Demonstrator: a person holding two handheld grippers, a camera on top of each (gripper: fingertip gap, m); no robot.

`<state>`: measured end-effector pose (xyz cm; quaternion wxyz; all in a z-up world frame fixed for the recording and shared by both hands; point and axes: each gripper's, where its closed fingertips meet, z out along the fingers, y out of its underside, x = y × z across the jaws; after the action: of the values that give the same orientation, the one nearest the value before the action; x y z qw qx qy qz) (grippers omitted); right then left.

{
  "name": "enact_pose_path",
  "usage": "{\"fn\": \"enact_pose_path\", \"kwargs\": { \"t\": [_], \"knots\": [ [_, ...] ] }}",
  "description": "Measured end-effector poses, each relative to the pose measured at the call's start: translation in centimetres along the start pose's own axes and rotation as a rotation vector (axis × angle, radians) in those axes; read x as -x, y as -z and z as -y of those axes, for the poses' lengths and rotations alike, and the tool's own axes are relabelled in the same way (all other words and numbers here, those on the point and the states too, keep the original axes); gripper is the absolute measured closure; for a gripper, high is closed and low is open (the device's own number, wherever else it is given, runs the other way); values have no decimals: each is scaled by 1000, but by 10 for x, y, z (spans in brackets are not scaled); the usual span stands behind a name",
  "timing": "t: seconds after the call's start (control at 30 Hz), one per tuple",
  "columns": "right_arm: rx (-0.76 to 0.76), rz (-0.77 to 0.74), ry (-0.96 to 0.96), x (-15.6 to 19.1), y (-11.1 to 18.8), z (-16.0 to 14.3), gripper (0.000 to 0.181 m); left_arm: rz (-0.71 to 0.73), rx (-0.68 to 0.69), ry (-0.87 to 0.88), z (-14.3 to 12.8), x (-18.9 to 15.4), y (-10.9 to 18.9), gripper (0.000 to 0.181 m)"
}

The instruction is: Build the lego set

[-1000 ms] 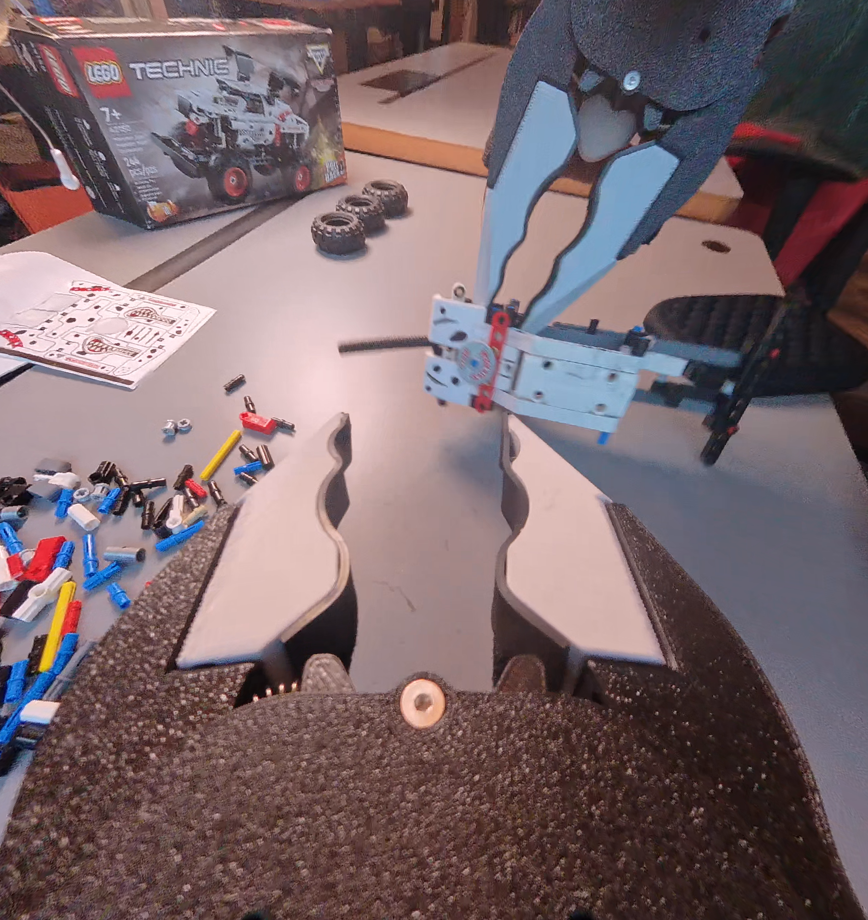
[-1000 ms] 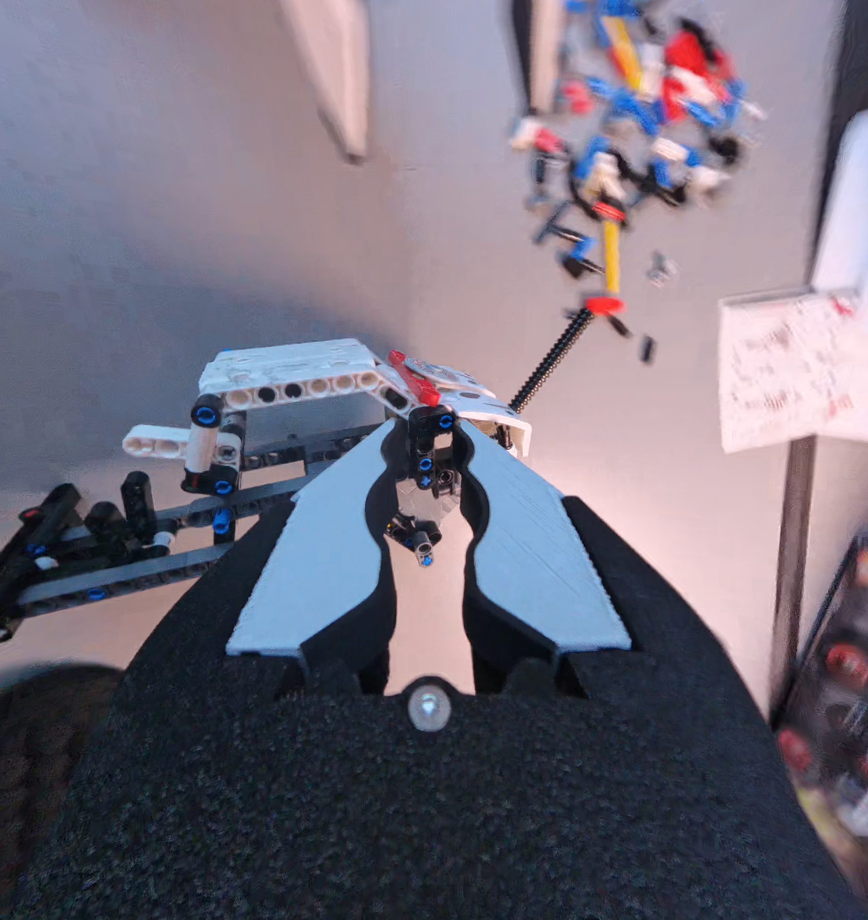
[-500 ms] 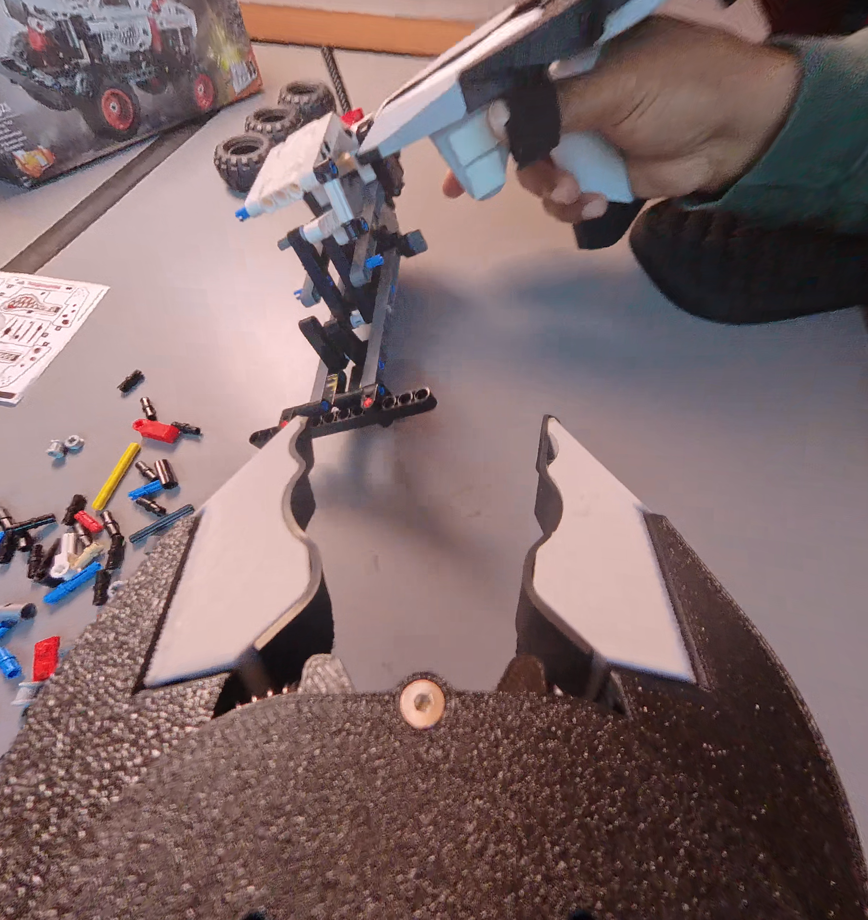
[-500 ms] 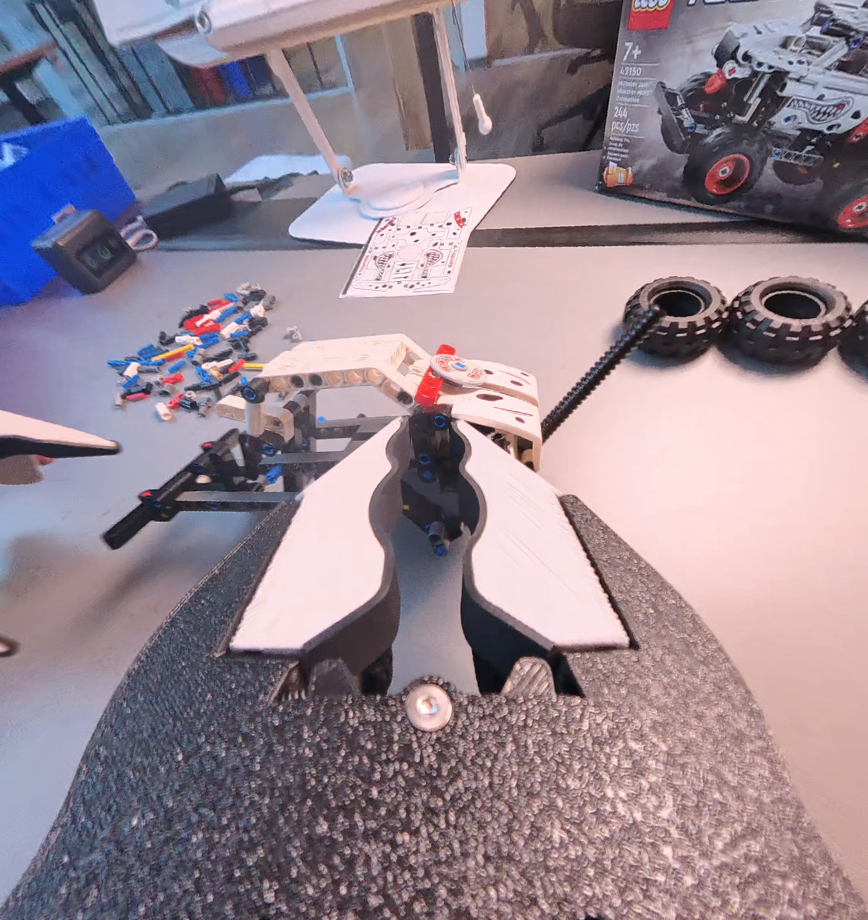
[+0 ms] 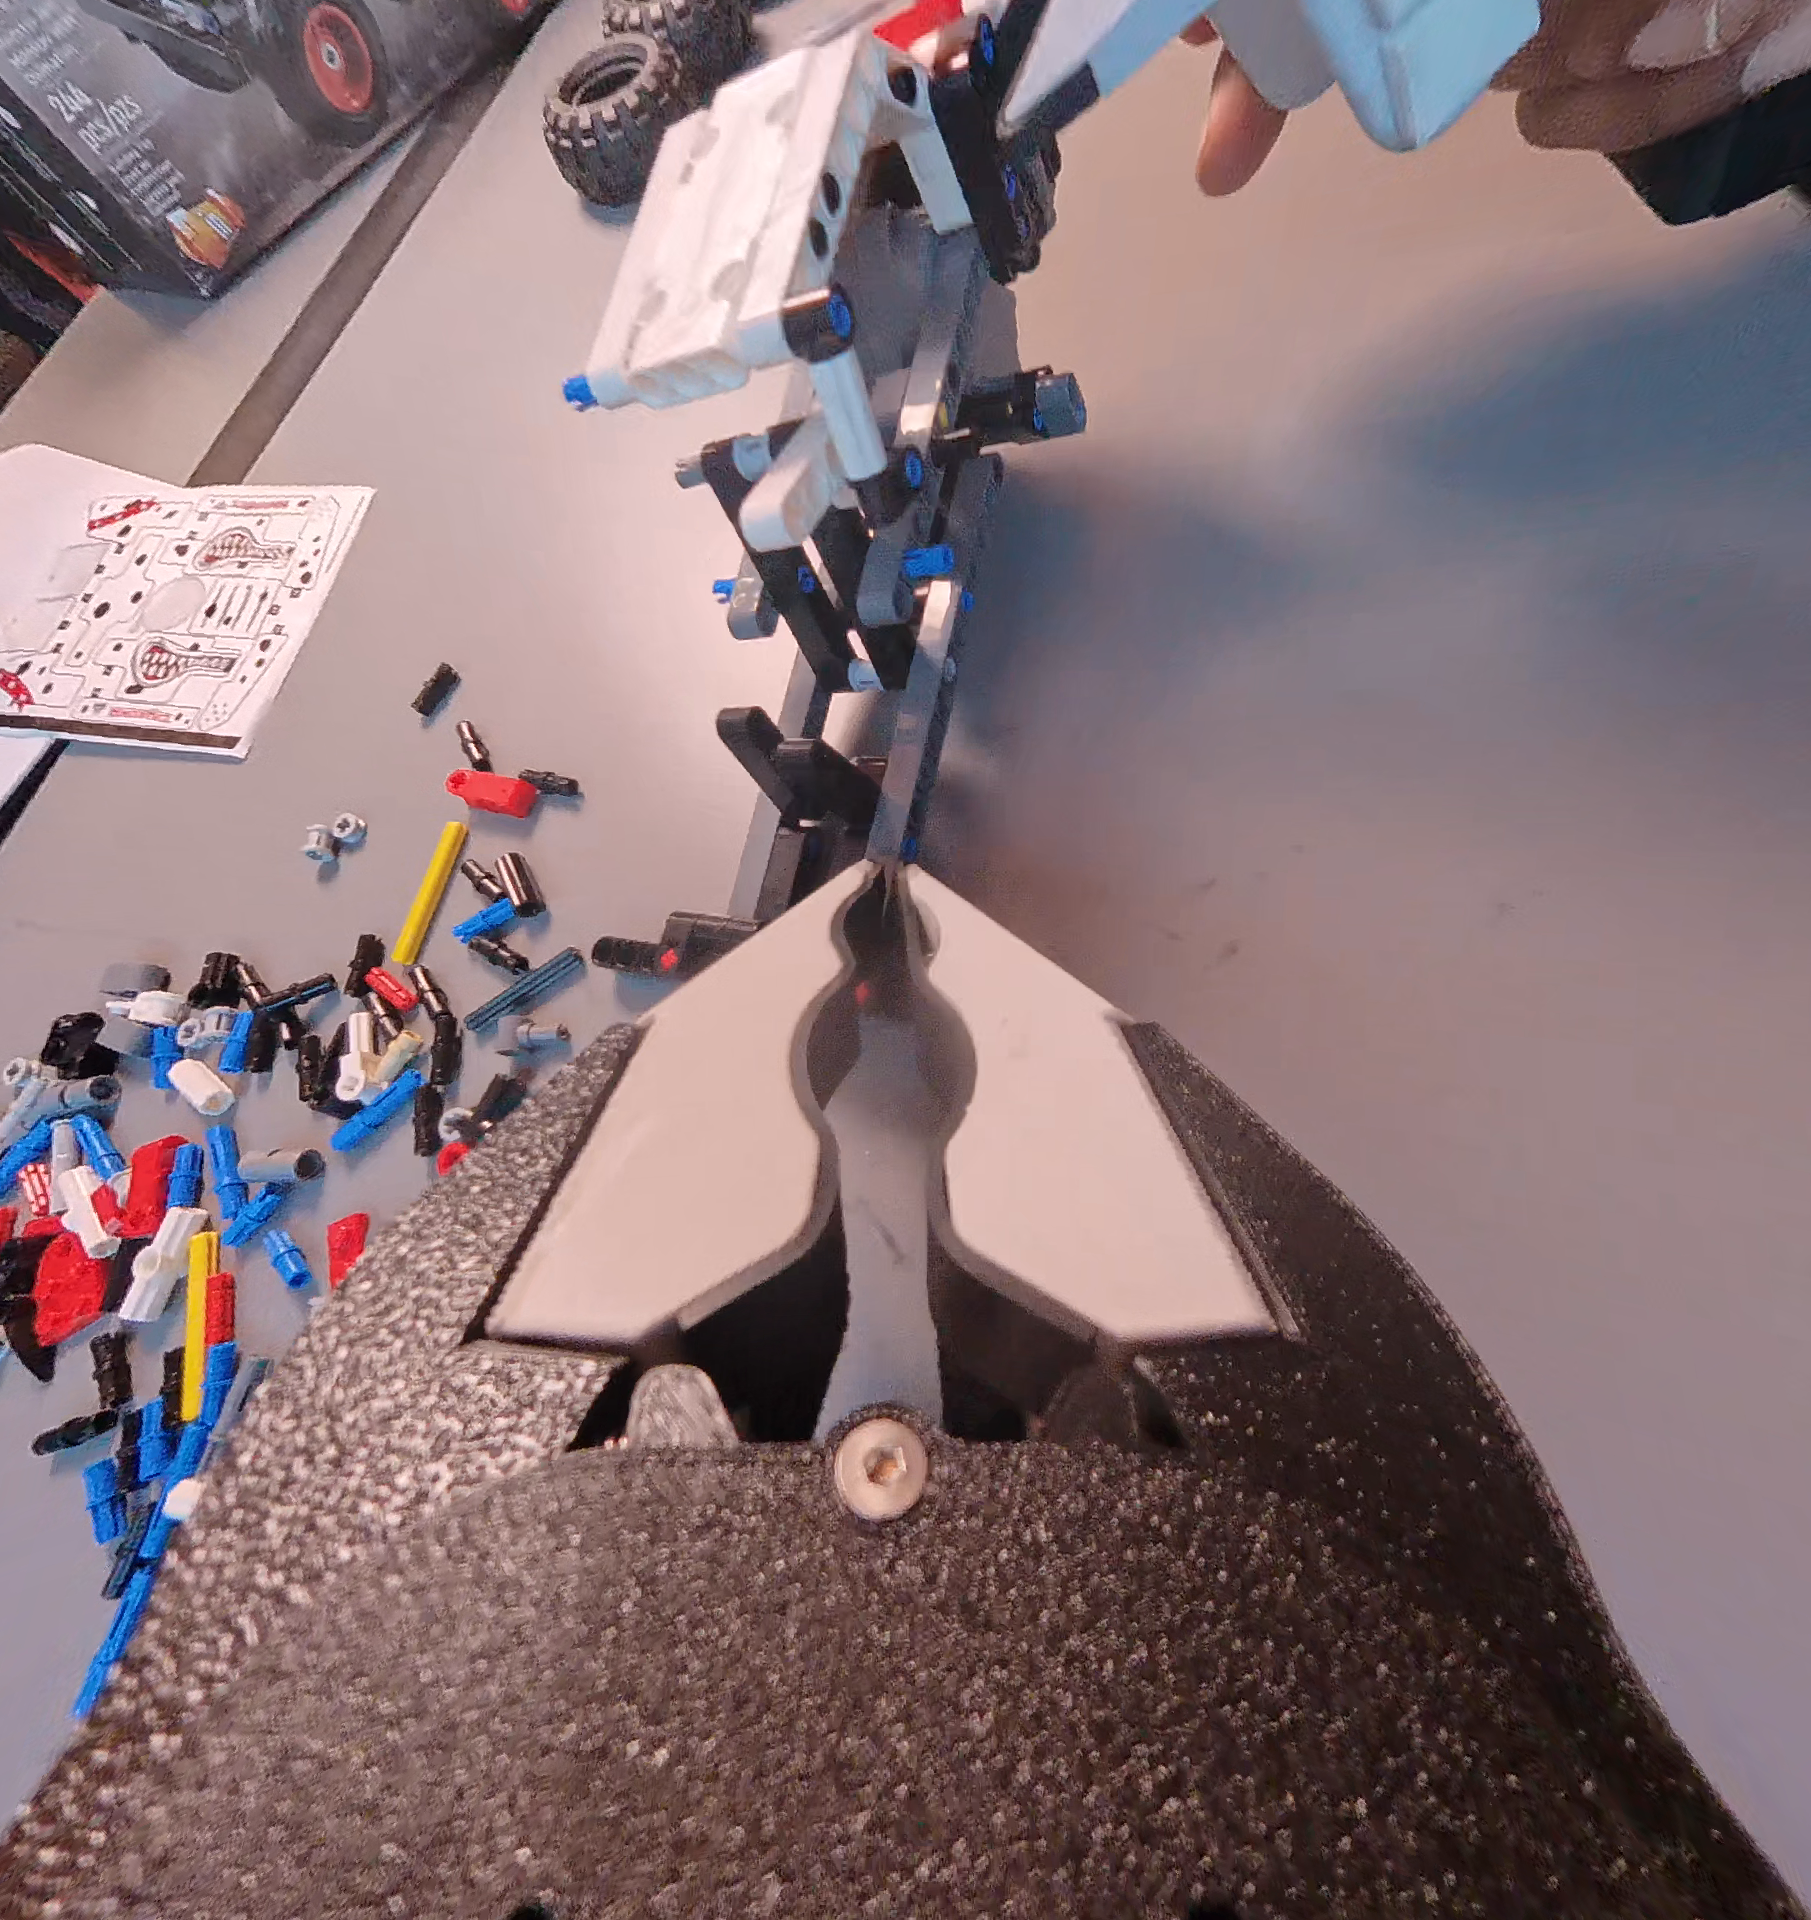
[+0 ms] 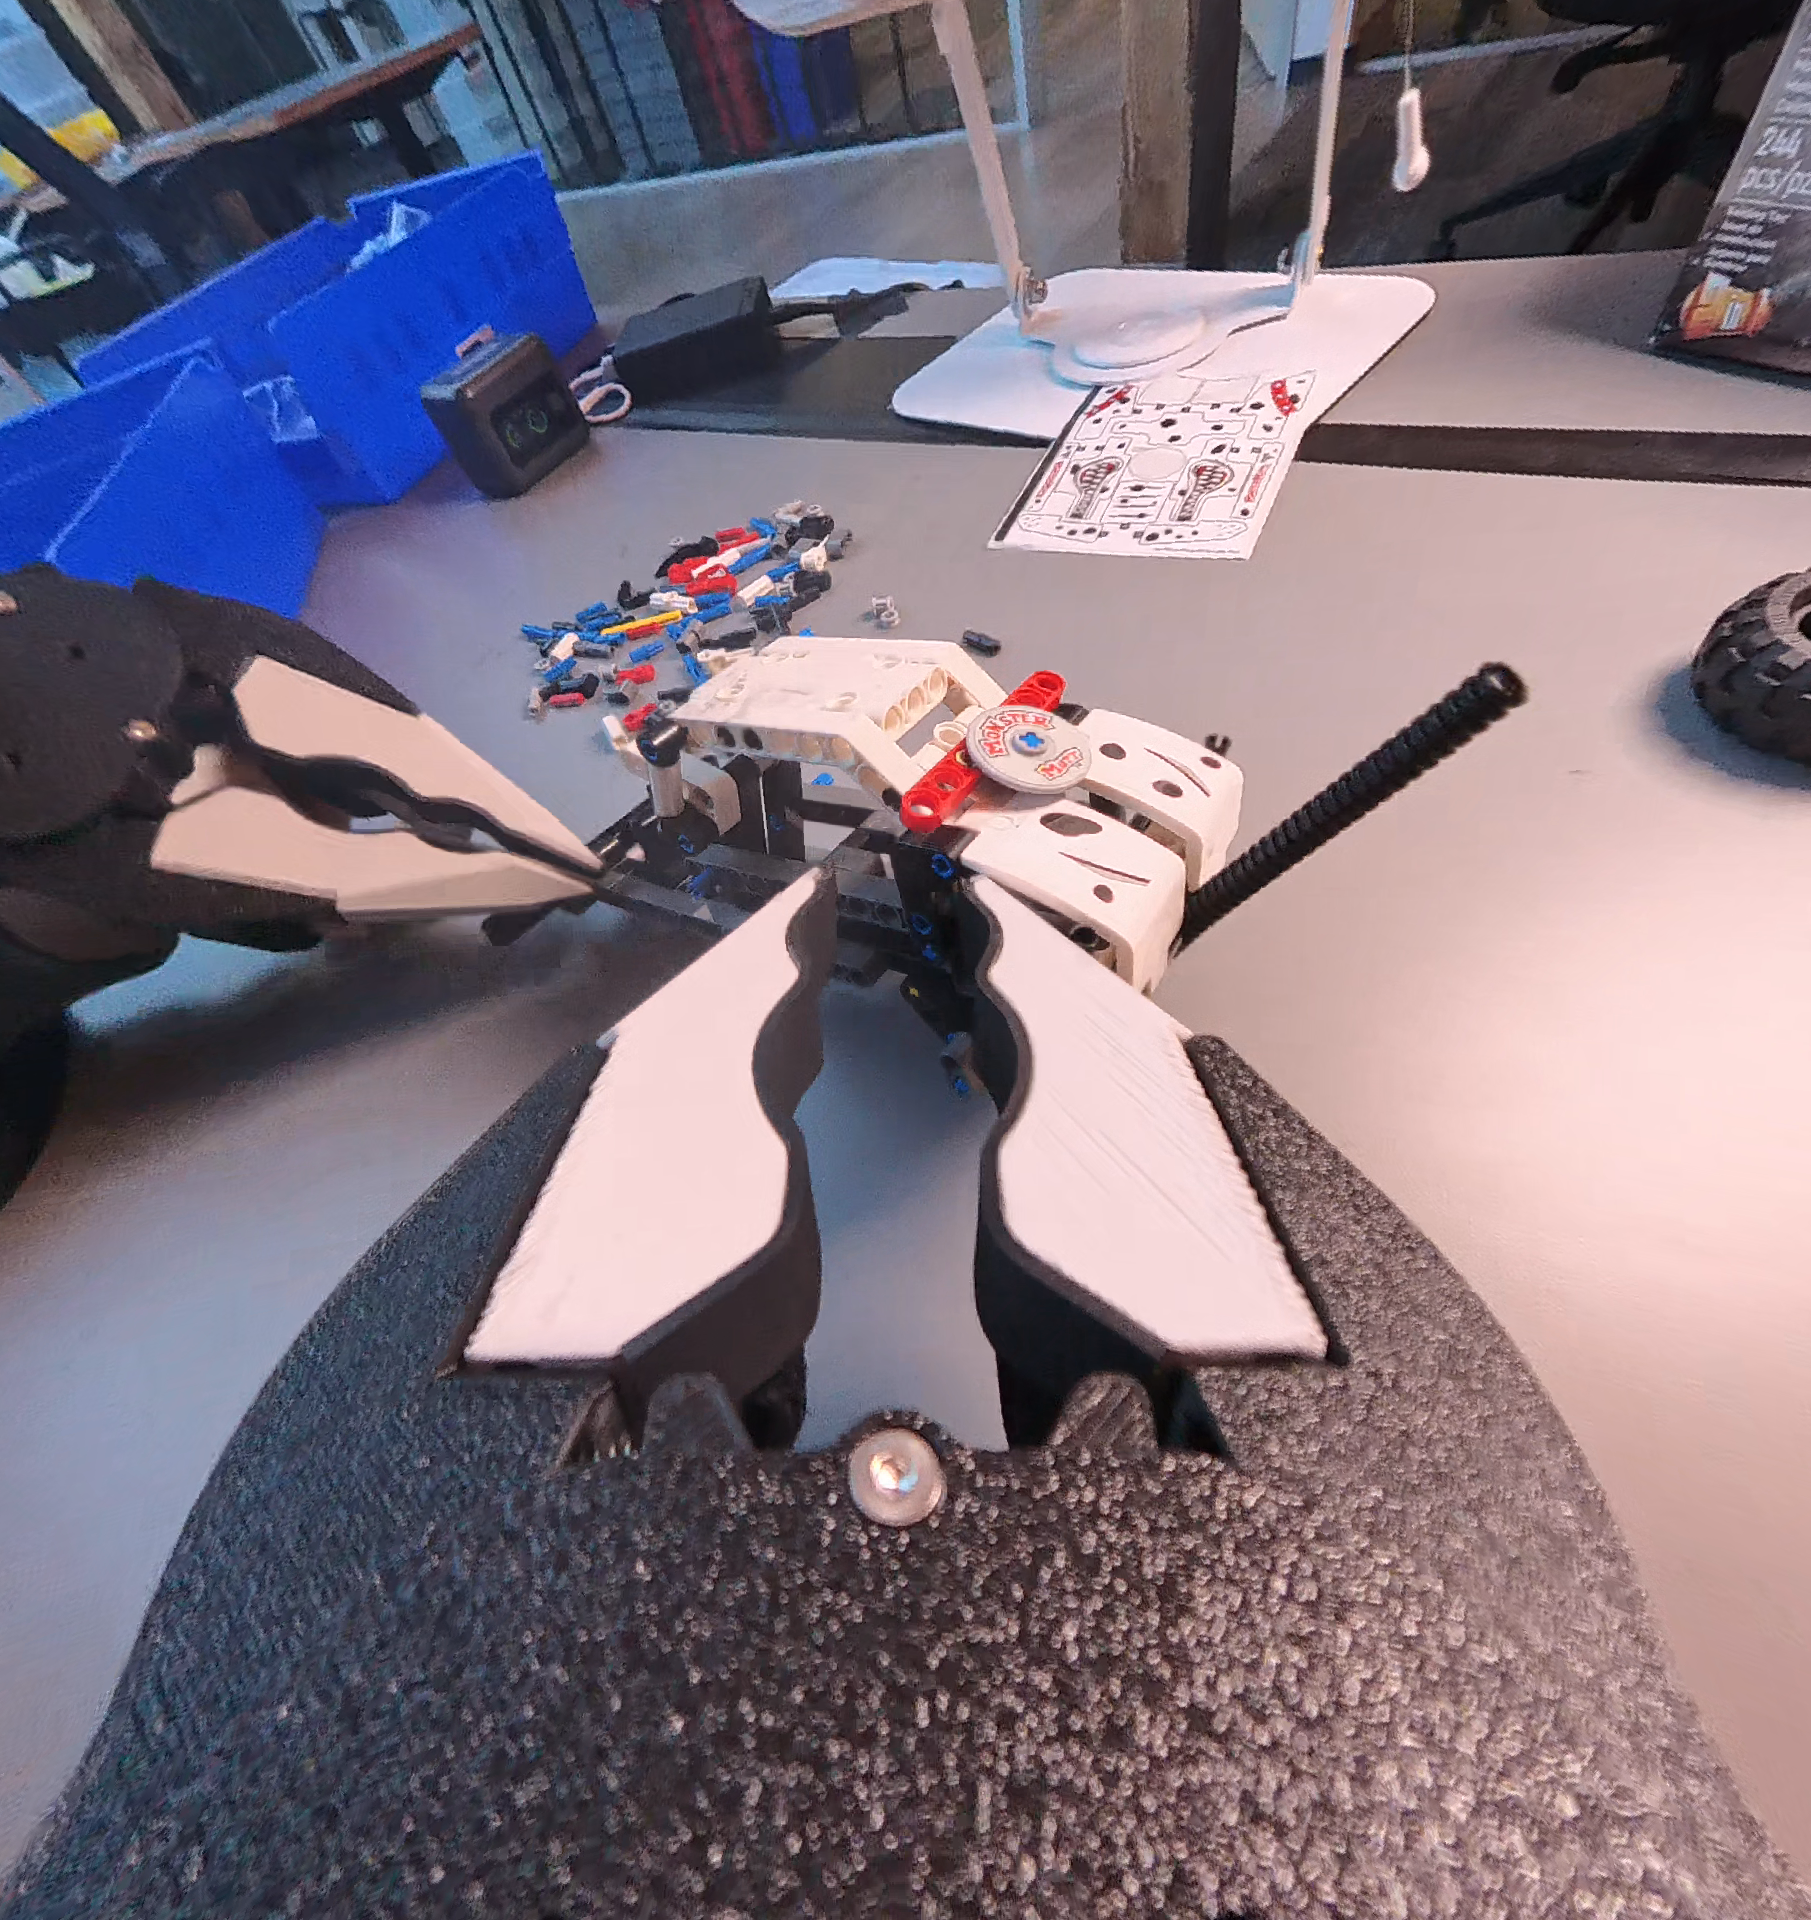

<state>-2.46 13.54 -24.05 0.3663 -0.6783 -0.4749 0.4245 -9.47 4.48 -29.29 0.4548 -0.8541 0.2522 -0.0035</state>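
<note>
Grey-and-white truck frame (image 5: 880, 540) held above the table (image 5: 1400, 727), stretched lengthwise between both tools: left gripper (image 5: 885, 883) clamped on near end, right gripper (image 6: 901, 904) clamped on far end

Your left tool (image 5: 885, 894): speckled black body, pale grey fingers (image 5: 735, 1049). Right tool (image 6: 896, 894): same speckle, white fingers (image 6: 1098, 1122). Model (image 6: 942, 790): white panels with black spots, black frame, blue pins, red beam. Loose parts (image 5: 205, 1122): blue, black, red, white, yellow. Bench (image 5: 1400, 831) grey. Tyre (image 6: 1789, 665) black. Bins (image 6: 257, 353) blue.
</note>
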Motion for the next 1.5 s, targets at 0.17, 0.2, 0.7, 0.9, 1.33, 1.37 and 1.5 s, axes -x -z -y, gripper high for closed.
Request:
{"fn": "enact_pose_path", "kwargs": {
  "t": [0.17, 0.2, 0.7, 0.9, 1.33, 1.37, 1.5],
  "knots": [
    [82, 57, 66, 6, 10, -8, 157, -12, -81, 72, 6, 8, 16, 162],
    [106, 77, 94, 8, 15, -10, 157, -23, -121, 99, 11, 9, 21, 157],
    [-267, 166, 476, 44, 37, 135, 135, 363, -715, 394, 101, 155, 144, 148],
    [-422, 91, 547, 41, -12, 213, 176, 550, -882, 329, 122, 215, 176, 181],
    [-334, -99, 611, -50, -215, 325, 181, 598, -776, 451, 89, 251, 145, 145],
    [-338, -102, 608, -55, -225, 329, 181, 604, -752, 447, 86, 251, 142, 143],
    [-352, -65, 588, -59, -247, 335, 181, 650, -663, 455, 70, 257, 134, 145]
  ]
}}
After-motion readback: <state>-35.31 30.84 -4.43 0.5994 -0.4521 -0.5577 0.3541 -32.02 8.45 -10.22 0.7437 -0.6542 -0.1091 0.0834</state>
